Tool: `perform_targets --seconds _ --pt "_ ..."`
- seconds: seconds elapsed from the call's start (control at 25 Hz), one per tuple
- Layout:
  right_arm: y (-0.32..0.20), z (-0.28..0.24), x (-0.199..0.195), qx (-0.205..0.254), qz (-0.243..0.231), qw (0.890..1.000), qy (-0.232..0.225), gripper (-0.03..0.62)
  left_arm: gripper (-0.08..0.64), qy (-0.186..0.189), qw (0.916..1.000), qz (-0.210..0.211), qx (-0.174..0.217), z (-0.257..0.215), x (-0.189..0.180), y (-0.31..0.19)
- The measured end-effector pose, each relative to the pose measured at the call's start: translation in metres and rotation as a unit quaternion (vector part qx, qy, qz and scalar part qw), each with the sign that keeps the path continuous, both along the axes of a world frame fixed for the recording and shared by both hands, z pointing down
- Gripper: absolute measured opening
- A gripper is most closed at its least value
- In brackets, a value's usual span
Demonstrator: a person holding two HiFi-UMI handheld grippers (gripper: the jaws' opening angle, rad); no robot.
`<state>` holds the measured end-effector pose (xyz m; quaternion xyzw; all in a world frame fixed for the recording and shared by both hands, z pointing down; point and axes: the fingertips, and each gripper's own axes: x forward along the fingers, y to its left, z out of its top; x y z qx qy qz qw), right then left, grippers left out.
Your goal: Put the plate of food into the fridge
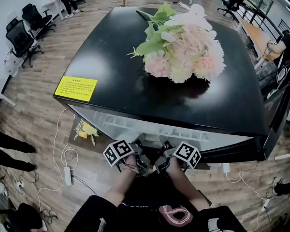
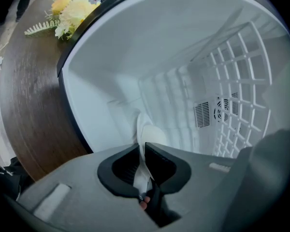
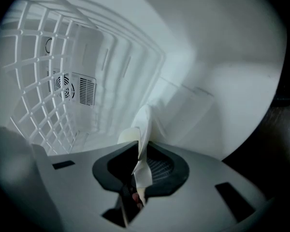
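Plate [image 2: 146, 128] is inside the fridge [image 2: 135, 47] cavity, not set down that I can tell. Left tool [image 2: 141, 148] and right tool [image 3: 144, 151] each clamp a rim edge; that two-sided grip probably keeps it level so nothing slides off.

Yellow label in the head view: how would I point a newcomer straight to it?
Find the black fridge top in the middle of the room, with the pink bouquet lying on it. Go to its near left corner: the yellow label is stuck flat there, a printed rectangle, unlike the loose yellow flowers lower down.
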<state>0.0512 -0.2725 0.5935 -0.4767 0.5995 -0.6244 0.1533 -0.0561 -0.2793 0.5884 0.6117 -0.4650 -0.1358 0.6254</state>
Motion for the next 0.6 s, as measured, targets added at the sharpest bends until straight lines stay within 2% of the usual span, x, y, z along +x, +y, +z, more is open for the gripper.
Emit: perform_targets --seconds 0.36,0.6 --pt "-0.0081 -0.0027 -0.0010 0.006 0.014 1.000 0.013 0.061 0.049 -0.028 0.9996 -0.001 0.010 0.0019 0.0001 -0.0060" --pt "-0.0078 -0.0025 -0.0042 0.004 -0.009 1.000 0.025 0.063 0.044 -0.023 0.9997 -0.010 0.004 0.0015 -0.0031 -0.0084"
